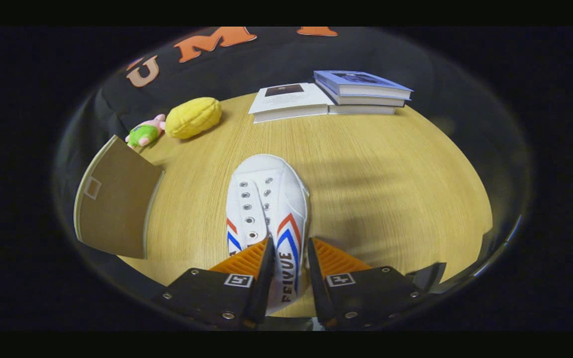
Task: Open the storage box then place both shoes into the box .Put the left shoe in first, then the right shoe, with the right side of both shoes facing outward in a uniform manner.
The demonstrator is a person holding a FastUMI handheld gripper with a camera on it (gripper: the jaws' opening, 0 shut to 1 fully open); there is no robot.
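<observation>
A white canvas shoe (pixel 266 199) with red and blue chevrons lies on the wooden table (pixel 376 169), its toe pointing away from me. My gripper (pixel 289 248) is shut on the shoe's right side wall by the heel opening: one finger is inside the shoe, the other presses on the outside of the striped panel. To the left, the brown lid flap of the storage box (pixel 115 204) stands open and tilted; the box's inside is hidden.
At the table's far side lie a flat white book (pixel 291 102) and a stack of two books (pixel 363 92) beside it. A yellow plush (pixel 193 117) and a small pink-and-green toy (pixel 144 133) sit at the far left, beyond the lid.
</observation>
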